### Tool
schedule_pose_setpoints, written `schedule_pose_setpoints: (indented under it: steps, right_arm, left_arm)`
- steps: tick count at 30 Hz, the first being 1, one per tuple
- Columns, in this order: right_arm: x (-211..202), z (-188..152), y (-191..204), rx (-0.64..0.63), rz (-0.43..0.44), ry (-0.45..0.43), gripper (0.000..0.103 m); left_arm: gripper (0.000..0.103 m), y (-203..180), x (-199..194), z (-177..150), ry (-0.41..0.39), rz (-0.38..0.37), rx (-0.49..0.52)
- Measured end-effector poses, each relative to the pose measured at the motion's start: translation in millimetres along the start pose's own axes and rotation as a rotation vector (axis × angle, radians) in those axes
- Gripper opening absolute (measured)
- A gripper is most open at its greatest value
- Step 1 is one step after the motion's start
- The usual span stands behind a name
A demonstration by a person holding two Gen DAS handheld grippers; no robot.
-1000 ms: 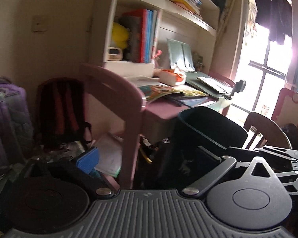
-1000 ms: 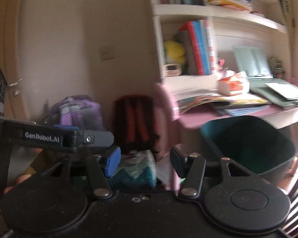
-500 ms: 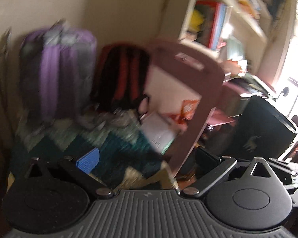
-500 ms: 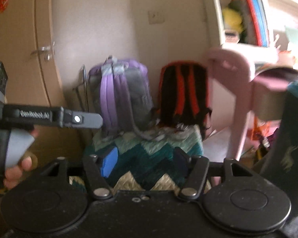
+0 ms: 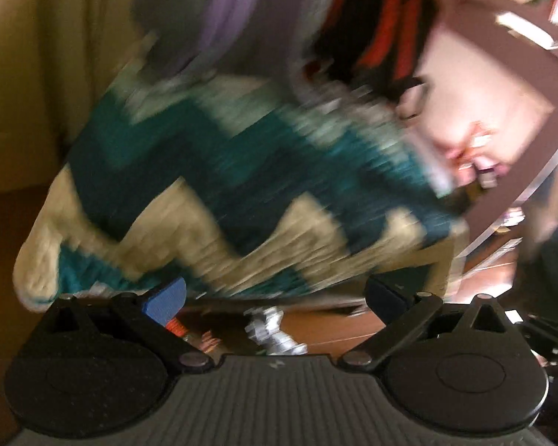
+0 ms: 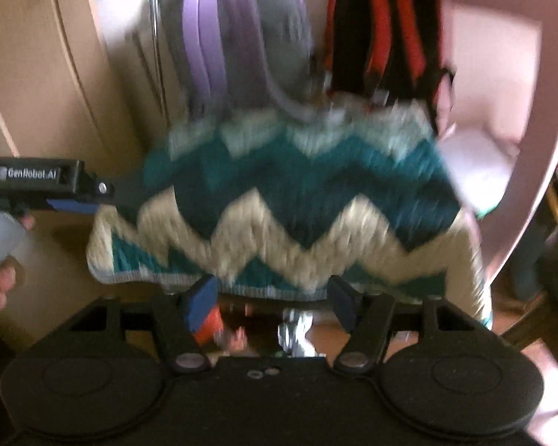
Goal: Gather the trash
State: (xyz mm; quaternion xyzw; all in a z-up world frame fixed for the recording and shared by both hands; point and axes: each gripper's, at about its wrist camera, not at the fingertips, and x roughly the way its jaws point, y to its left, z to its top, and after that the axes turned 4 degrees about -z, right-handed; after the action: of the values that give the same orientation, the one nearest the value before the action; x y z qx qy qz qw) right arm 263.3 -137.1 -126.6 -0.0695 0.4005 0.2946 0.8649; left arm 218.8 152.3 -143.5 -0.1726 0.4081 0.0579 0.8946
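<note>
Down low, hovered with left gripper and right gripper both spread wide, empty. Spotted crumpled silvery trash on floor beneath zigzag cushion. Probably light, crushable; best pinched across its middle.

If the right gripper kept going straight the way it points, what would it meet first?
Most likely the crumpled silver scrap on the wooden floor, low between the open right gripper fingers; the zigzag rug lies beyond. Blur leaves depth uncertain.
</note>
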Motion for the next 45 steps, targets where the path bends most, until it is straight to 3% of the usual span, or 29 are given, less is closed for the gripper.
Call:
schedule_pose_setpoints:
  steps: [2,5,8,11,15,19,24,27,34,36,39,43,45]
  right_arm:
    - [32.6,-10.5,0.4,-0.006,-0.014,0.098,0.065]
    - [72.3,-27.8,-1.4,-0.010,0.003,0.176,0.065]
    - [109.0,-41.2,-4.1,-0.026,-0.004,0.246,0.065]
    - [144.9,-52.5,-5.2,-0.030,-0.017,0.334,0.065]
    - [192.6,-70.6,-7.8,-0.026,-0.027,0.435,0.065]
    - [238.7,-95.9,-7.5,-0.075,-0.025,0.527,0.065]
    - [286.5,-124.8,-1.1,-0.230,-0.013,0.624,0.065]
    - [308.8,-137.1,-3.5,-0.266,-0.015,0.658,0.065]
    - [338.8,-153.9,-18.7,-0.208,-0.002,0.715,0.064]
    - [345.5,-158.4,-19.0,-0.221,0.009,0.727,0.063]
    - [353.7,-163.8,-17.2,-0.256,0.002,0.733,0.062]
    - [360.5,-167.0,-14.6,-0.276,0.018,0.735,0.062]
    - [362.6,-167.6,-13.5,-0.282,0.030,0.731,0.062]
  left_arm:
    - [0.103,13.4,29.8,-12.0,0.082,0.076,0.003]
    - [0.103,25.8,69.2,-25.1,0.186,0.088,0.068]
    - [0.103,31.0,99.1,-38.1,0.258,0.071,0.197]
    - [0.103,40.9,128.6,-48.8,0.347,0.015,0.262]
    - [0.103,53.1,169.9,-68.5,0.429,0.033,0.350]
    - [0.103,71.1,209.6,-93.9,0.459,0.055,0.447]
    - [0.103,103.1,254.9,-126.7,0.543,0.045,0.438]
    - [0.102,117.1,280.0,-150.0,0.596,0.053,0.462]
    - [0.101,129.4,320.7,-185.0,0.672,0.027,0.484]
    - [0.094,130.9,330.1,-189.8,0.688,0.025,0.504]
    - [0.076,133.0,345.2,-196.4,0.719,0.029,0.514]
    - [0.073,130.8,356.9,-206.5,0.726,0.032,0.574]
    - [0.072,130.1,356.5,-207.0,0.712,-0.001,0.583]
